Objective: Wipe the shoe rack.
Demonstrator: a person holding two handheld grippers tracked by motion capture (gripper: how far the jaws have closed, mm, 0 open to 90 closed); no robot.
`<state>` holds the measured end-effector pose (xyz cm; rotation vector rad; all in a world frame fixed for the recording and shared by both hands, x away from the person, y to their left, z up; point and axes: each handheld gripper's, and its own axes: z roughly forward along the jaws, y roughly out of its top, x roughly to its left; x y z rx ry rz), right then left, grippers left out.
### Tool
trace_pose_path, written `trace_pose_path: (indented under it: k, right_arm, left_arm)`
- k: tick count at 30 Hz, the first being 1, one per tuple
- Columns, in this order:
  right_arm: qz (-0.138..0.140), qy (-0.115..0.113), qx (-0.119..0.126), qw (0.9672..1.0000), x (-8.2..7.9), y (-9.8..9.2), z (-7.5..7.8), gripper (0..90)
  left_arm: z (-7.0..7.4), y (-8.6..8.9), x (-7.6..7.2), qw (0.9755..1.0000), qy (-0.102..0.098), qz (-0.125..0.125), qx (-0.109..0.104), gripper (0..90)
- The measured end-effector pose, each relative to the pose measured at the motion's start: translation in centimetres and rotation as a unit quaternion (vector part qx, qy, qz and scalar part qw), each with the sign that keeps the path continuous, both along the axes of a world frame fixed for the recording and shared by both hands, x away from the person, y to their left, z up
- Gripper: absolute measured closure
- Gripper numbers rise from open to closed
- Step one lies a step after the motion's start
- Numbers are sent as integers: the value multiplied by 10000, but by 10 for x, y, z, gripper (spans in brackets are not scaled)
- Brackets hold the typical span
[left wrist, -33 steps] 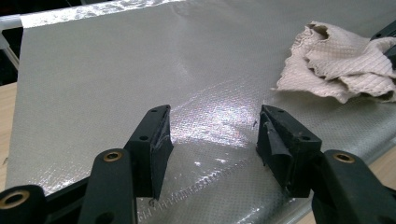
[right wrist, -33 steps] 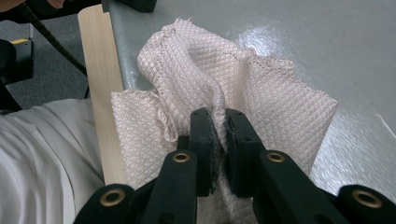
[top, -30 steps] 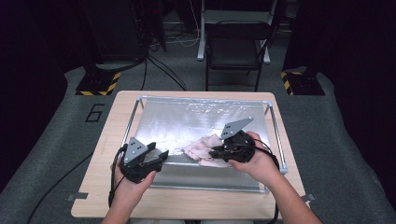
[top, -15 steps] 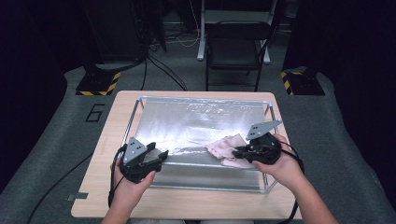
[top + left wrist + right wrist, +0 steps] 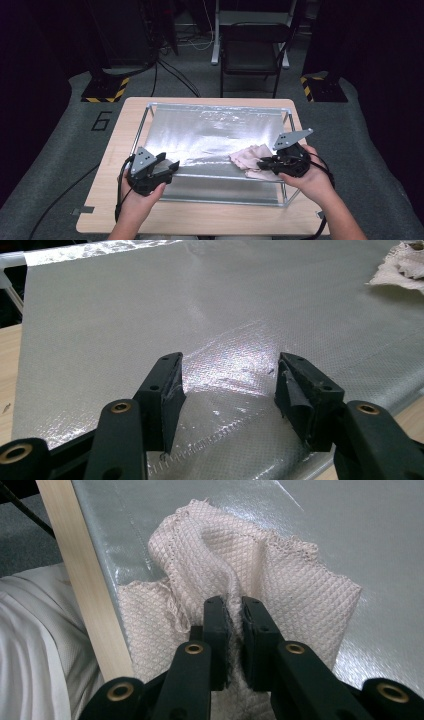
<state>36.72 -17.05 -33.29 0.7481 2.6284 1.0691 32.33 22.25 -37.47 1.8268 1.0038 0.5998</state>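
At the left of the high view, near the front left corner of a wooden table point(image 5: 100, 180), a person's left hand holds the left gripper point(image 5: 169, 167). Its jaws stand apart with nothing between them, pointing across the near left edge of a silver woven sheet point(image 5: 200, 135). In the left gripper view, the two black jaws frame a bare, shiny patch of that sheet, and a crumpled cloth point(image 5: 402, 267) lies well apart at the far upper right.

The silver sheet is stretched flat over a metal frame point(image 5: 145, 117) that covers most of the tabletop.

Toward the right, the pale pink cloth point(image 5: 250, 159) lies bunched on the sheet close to its front right corner. The right gripper point(image 5: 261, 163), in the person's right hand, meets the cloth's right side. In the right gripper view, its jaws are clenched on a raised fold of the quilted cloth, pinching it between the pads, and the cloth's near edge hangs over the sheet's border beside a strip of wood.
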Motion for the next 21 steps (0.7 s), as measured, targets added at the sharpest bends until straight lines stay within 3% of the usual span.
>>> trace_pose_path:
  k: [10, 21]
  right_arm:
    - [168, -19, -64, 9998, 7, 32, -1, 821]
    - [607, 48, -183, 9980, 13, 73, 1, 818]
  left_arm:
    - [0, 1, 0, 10000, -11, 3, 9, 442]
    - [-1, 0, 0, 10000, -41, 36, 35, 442]
